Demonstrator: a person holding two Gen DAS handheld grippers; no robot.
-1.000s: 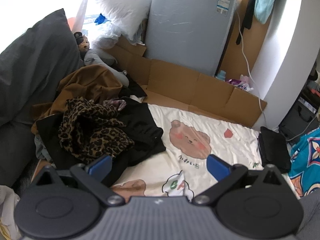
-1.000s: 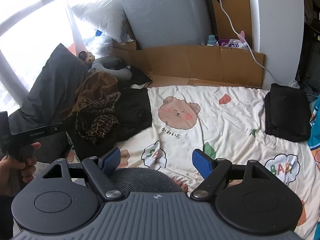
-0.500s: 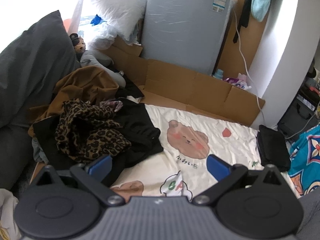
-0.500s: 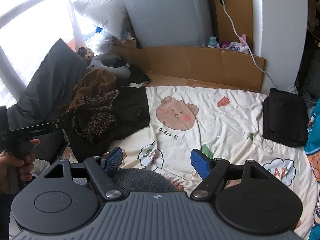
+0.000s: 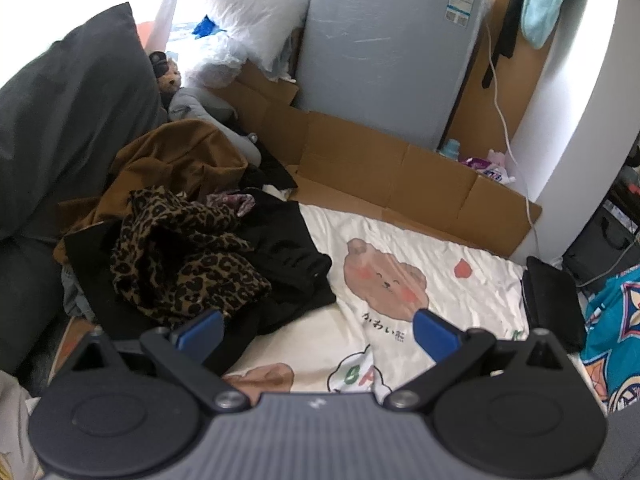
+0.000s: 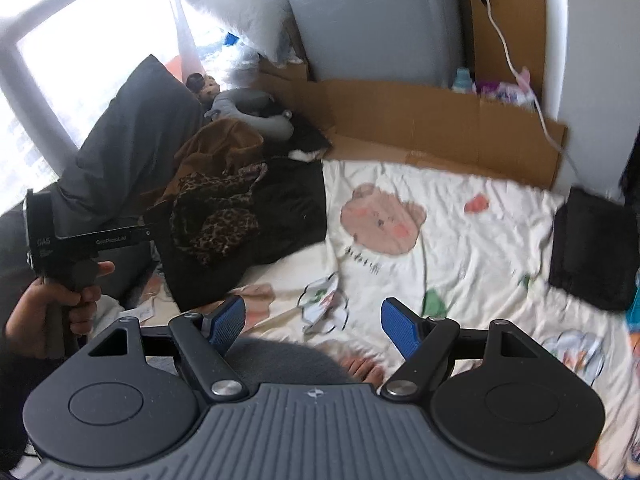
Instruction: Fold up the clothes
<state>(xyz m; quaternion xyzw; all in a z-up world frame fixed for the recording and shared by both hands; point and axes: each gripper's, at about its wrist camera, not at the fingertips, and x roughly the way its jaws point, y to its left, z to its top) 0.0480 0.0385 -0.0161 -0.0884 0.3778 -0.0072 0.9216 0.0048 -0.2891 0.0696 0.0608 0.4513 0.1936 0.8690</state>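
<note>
A heap of unfolded clothes lies at the left edge of the cartoon-print sheet point(image 5: 420, 248): a leopard-print garment point(image 5: 180, 256) on top, black clothes point(image 5: 288, 248) under it, a brown garment point(image 5: 176, 160) behind. The right wrist view has the same leopard-print garment point(image 6: 212, 208) and sheet point(image 6: 460, 240). A folded black garment point(image 5: 552, 304) rests at the sheet's right edge, the same folded black garment point(image 6: 592, 248) in the right wrist view. My left gripper point(image 5: 316, 332) is open and empty, held above the sheet just right of the heap. My right gripper point(image 6: 312, 320) is open and empty over the sheet's near part.
A dark grey pillow point(image 5: 68, 120) leans at the left. Flattened cardboard point(image 5: 400, 176) and a grey upright panel point(image 5: 384, 52) line the back, with a white wall point(image 5: 580, 100) and cable at right. A hand point(image 6: 52, 312) holds the left gripper's handle. A grey-clad knee point(image 6: 280, 360) and toes lie below.
The left wrist view has drifted slightly toward the heap. The right gripper has swung left and closer to the sheet, with motion blur now. Both grippers stay open.
</note>
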